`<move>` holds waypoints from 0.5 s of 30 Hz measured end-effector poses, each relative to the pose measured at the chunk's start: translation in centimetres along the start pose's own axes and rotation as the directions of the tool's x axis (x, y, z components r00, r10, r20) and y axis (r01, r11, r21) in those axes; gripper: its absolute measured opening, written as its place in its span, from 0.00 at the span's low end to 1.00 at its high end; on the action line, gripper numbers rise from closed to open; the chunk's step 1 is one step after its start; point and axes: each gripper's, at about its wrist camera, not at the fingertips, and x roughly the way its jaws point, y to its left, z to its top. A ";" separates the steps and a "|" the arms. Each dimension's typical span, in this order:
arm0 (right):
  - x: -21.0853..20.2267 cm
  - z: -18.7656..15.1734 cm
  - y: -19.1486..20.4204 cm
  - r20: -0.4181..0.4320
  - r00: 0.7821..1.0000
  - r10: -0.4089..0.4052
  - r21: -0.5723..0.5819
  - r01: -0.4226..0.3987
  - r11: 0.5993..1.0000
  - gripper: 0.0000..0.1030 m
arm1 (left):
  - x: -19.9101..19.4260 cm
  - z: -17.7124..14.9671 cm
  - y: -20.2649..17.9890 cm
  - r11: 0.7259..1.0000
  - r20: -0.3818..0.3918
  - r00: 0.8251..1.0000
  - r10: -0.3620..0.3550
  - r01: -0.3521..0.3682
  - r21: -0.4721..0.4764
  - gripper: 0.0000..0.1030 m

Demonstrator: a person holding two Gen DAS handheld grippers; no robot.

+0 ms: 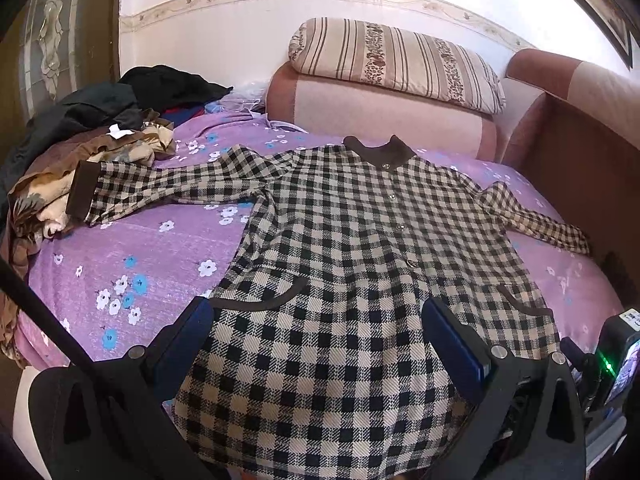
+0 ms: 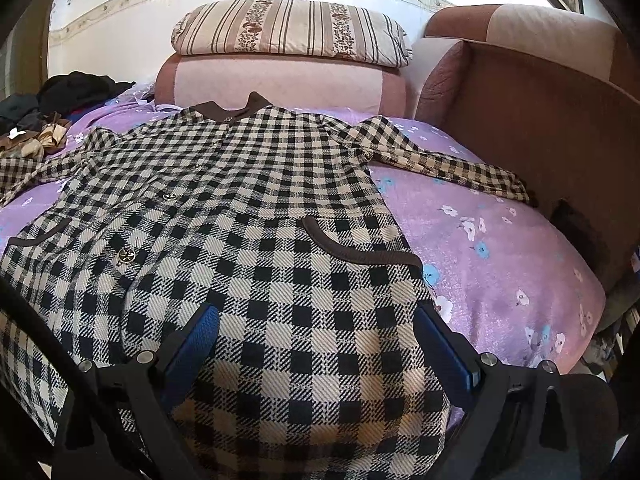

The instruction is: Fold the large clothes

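Observation:
A black-and-beige checked coat with a brown collar lies flat, front up, on the purple flowered bed sheet, both sleeves spread sideways. It also shows in the right wrist view. My left gripper is open, its blue pads wide apart just above the coat's lower left part near the hem. My right gripper is open above the lower right part, below the brown-trimmed pocket. Neither holds cloth.
A heap of dark and brown clothes lies at the bed's far left. A striped pillow rests on a pink cushion at the head. A brown padded sofa arm borders the right side.

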 end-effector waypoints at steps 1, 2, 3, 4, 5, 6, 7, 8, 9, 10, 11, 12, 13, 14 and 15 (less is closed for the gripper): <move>0.0 0.0 0.0 0.000 1.000 -0.002 -0.001 0.002 1.000 0.97 | 0.0 0.0 0.0 1.000 0.000 1.000 -0.001 0.001 -0.002 1.00; -0.1 0.0 0.1 0.001 1.000 -0.004 -0.004 0.004 1.000 0.97 | 0.0 0.0 0.0 1.000 0.000 1.000 0.000 0.000 -0.001 1.00; -0.1 -0.1 0.1 0.002 1.000 -0.006 -0.006 0.006 1.000 0.97 | 0.0 0.0 0.0 1.000 0.000 1.000 -0.001 0.001 -0.001 1.00; -0.1 -0.1 0.1 0.002 1.000 -0.009 -0.009 0.009 1.000 0.97 | 0.0 0.0 0.0 1.000 0.000 1.000 -0.001 0.001 0.000 1.00; -0.2 -0.1 0.2 0.001 1.000 -0.011 -0.011 0.011 1.000 0.97 | 0.0 0.0 0.0 1.000 0.001 1.000 0.000 0.000 0.000 1.00; -0.2 -0.1 0.2 0.001 1.000 -0.012 -0.013 0.012 1.000 0.97 | 0.0 0.0 0.0 1.000 0.001 1.000 0.001 -0.001 0.001 1.00; -0.2 -0.2 0.2 0.000 1.000 -0.012 -0.015 0.012 1.000 0.97 | 0.0 0.0 0.0 1.000 0.001 1.000 0.000 0.000 0.000 1.00; -0.2 -0.2 0.2 -0.002 1.000 -0.013 -0.017 0.013 1.000 0.97 | 0.0 0.0 -0.1 1.000 0.001 1.000 0.000 0.000 -0.001 1.00; -0.2 -0.2 0.3 -0.003 1.000 -0.014 -0.019 0.014 1.000 0.97 | 0.0 0.0 0.0 1.000 0.001 1.000 -0.001 0.001 -0.003 1.00; -0.2 -0.2 0.4 -0.003 1.000 -0.015 -0.020 0.015 1.000 0.97 | 0.0 0.0 0.1 1.000 0.000 1.000 0.000 0.000 -0.004 1.00; -0.2 -0.2 0.4 -0.004 1.000 -0.015 -0.023 0.015 1.000 0.97 | 0.0 0.0 0.0 1.000 -0.001 1.000 0.001 -0.001 -0.006 1.00; -0.2 -0.3 0.5 -0.004 1.000 -0.015 -0.025 0.015 1.000 0.97 | 0.0 0.0 0.1 1.000 -0.003 1.000 0.001 -0.001 -0.010 1.00; -0.2 -0.3 0.5 -0.003 1.000 -0.016 -0.027 0.016 1.000 0.97 | 0.1 -0.1 0.1 1.000 -0.005 1.000 0.001 -0.001 -0.013 1.00; -0.2 -0.3 0.6 -0.003 1.000 -0.016 -0.028 0.016 0.999 0.97 | 0.1 -0.1 0.1 1.000 -0.006 1.000 0.001 -0.001 -0.017 1.00; -0.2 -0.3 0.6 -0.003 1.000 -0.015 -0.029 0.015 0.999 0.97 | 0.1 -0.1 0.1 1.000 -0.006 1.000 0.001 -0.001 -0.019 1.00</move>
